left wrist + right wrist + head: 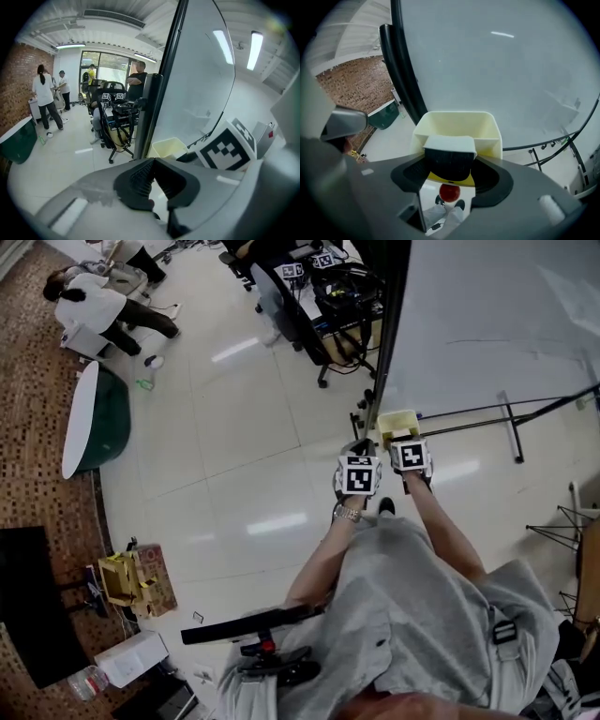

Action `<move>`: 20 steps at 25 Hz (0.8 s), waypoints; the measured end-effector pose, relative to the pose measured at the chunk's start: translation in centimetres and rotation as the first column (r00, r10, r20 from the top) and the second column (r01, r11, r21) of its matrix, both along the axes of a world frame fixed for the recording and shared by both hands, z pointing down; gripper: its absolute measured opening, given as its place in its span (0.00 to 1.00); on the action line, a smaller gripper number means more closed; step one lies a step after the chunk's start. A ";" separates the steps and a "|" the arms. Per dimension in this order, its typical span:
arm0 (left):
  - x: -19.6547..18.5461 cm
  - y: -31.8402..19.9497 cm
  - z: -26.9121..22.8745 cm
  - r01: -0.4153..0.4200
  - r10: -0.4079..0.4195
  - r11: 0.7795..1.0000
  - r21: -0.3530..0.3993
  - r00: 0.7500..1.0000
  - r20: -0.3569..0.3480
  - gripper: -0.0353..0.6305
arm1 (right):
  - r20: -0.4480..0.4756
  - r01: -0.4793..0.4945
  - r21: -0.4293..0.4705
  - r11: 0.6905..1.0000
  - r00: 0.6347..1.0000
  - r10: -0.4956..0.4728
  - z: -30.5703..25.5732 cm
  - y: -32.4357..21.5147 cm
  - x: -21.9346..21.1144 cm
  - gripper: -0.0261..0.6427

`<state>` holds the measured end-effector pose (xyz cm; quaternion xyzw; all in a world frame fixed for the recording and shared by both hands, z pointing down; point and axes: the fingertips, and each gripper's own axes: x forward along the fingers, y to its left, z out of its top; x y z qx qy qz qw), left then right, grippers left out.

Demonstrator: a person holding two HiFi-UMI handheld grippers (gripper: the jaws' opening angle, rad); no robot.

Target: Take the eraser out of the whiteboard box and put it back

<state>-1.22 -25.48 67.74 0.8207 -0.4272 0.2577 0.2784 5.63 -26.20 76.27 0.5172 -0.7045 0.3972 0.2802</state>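
A pale yellow whiteboard box hangs at the lower edge of the whiteboard. The eraser, white on top with black felt below, sits over the box's front part. My right gripper has its jaws set wide, and the eraser fills the gap between its pads. In the head view both grippers are close together at the box, the right gripper over it and the left gripper just to its left. The left gripper is shut with nothing in it, and the box lies beyond its tips.
The whiteboard's black frame post stands just left of the box. Its stand legs spread over the floor to the right. Office chairs and desks are beyond. People stand far left by a round green table.
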 end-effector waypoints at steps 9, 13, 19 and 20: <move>0.1 -3.9 -0.5 0.050 -0.050 0.999 0.016 0.999 -0.007 0.06 | 0.044 0.065 0.112 0.992 0.997 -0.070 -8.7 -0.8 2.4 0.44; 0.4 -4.6 -0.5 0.059 -0.059 0.998 0.011 0.998 -0.018 0.06 | 0.074 0.048 0.293 0.955 0.995 -0.072 -14.7 -3.8 2.4 0.44; 1.2 -4.5 -0.4 0.049 -0.049 0.999 0.010 0.998 -0.035 0.06 | 0.033 0.015 0.252 0.968 0.999 -0.024 -10.9 -5.0 3.1 0.44; 1.1 -4.5 -0.3 0.049 -0.049 0.999 0.009 0.998 -0.035 0.06 | 0.020 0.012 0.251 0.968 1.000 -0.018 -10.1 -5.0 3.2 0.44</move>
